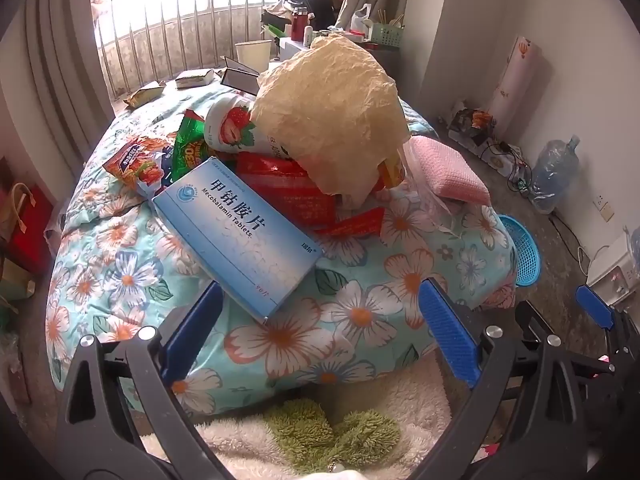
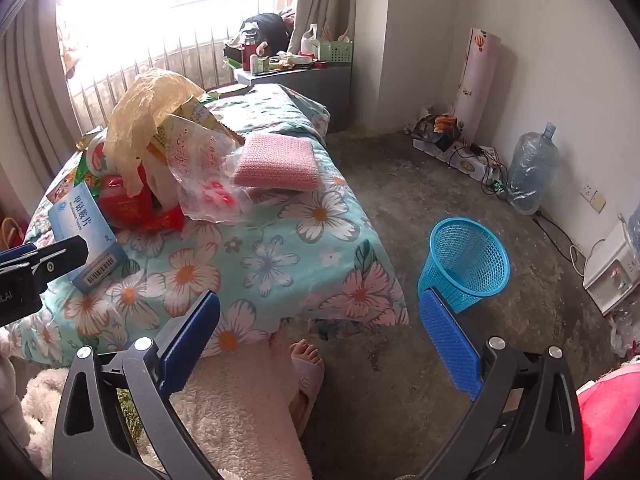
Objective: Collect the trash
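A heap of trash sits on the flowered bed cover (image 1: 360,312), toward its near end. At the front of the heap lies a blue tablet box (image 1: 240,236), flat and angled, its near corner just above the left tongs (image 1: 320,320). Behind it are red wrappers (image 1: 292,192), a green snack packet (image 1: 190,148), an orange snack packet (image 1: 136,164) and a strawberry-printed tub (image 1: 232,126) on its side, with a crumpled yellowish bag (image 1: 332,120) piled on top. A clear plastic bag (image 2: 204,176) with red print spills off the heap's right side, beside a folded pink cloth (image 2: 280,160).

The left tongs stand wide open, empty, the blue pads apart and touching nothing; the box's corner lies just beyond the left pad. The right tongs (image 2: 320,324) are likewise spread wide and hold nothing, hovering over the bed's edge and the floor (image 2: 400,220).

A blue mesh basket (image 2: 468,256) stands upright on the floor just beside the bed's corner, near the right tongs' right pad. A slippered foot (image 2: 306,364) shows below.
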A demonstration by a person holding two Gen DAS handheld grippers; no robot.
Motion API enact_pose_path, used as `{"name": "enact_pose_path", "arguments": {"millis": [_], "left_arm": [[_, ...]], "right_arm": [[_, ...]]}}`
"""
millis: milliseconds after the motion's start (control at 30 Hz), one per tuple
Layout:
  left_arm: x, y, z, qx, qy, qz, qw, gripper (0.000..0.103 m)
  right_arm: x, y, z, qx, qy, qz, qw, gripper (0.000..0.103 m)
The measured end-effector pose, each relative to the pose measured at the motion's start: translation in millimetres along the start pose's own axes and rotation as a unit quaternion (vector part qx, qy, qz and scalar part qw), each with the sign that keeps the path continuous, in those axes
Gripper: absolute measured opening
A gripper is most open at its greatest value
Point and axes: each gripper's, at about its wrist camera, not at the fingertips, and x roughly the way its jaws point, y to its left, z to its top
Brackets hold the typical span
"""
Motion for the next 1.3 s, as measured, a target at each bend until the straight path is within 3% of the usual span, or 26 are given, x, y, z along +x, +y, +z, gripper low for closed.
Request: {"name": "enact_pose_path", "arguments": {"millis": [1300], "left_arm": [[4.9, 7.9, -4.4, -0.008, 0.005, 0.007, 0.9999, 0.094]], "right_arm": [[-0.2, 0.2, -0.1, 0.003, -0.003, 0.009, 1.0, 0.097]]}}
